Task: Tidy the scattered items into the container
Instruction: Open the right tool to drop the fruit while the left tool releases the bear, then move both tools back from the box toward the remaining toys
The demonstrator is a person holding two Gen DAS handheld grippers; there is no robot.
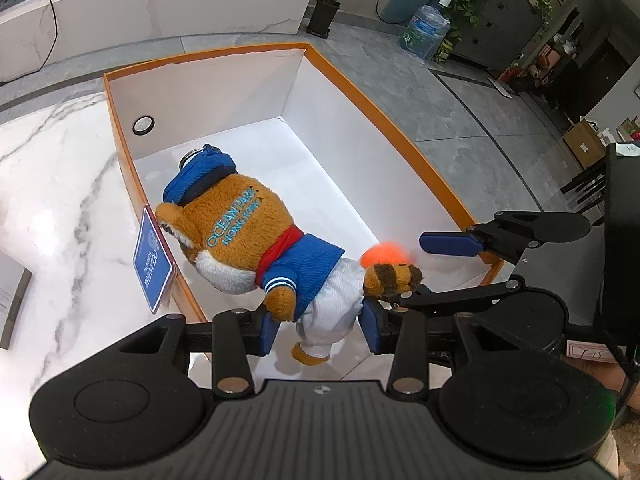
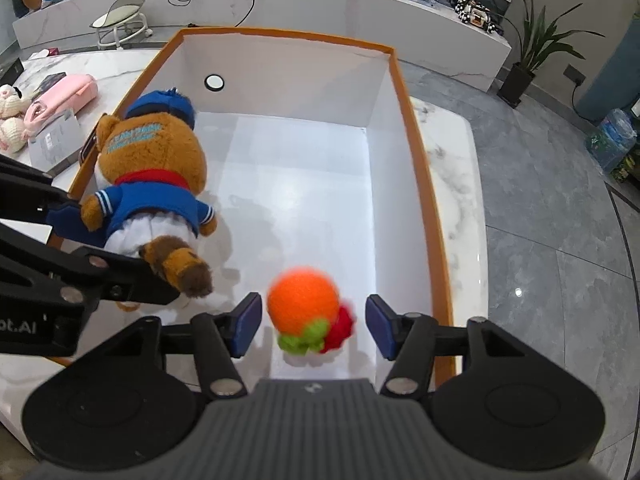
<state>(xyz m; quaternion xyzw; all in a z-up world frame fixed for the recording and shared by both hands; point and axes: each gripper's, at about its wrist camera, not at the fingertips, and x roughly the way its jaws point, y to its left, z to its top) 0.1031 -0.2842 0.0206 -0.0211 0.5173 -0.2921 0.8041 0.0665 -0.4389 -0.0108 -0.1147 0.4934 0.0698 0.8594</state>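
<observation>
An orange-rimmed box [image 1: 368,108] with white inside walls is the container; it also shows in the right wrist view [image 2: 420,184]. A brown plush fox [image 1: 248,236] in a blue cap and jacket lies inside along the left wall, seen also in the right wrist view [image 2: 152,184]. My left gripper [image 1: 320,328] is open, its pads on either side of the fox's white trousers and legs. An orange knitted ball toy [image 2: 304,300] with green and red bits is blurred between the pads of my right gripper [image 2: 316,324], which is open over the box floor.
A blue tag [image 1: 154,260] from the fox hangs over the box's left rim. On the marble table [image 1: 52,208] left of the box lie a pink pouch [image 2: 60,96], a white plush [image 2: 10,120] and a grey card [image 2: 54,140]. Floor lies beyond the right table edge.
</observation>
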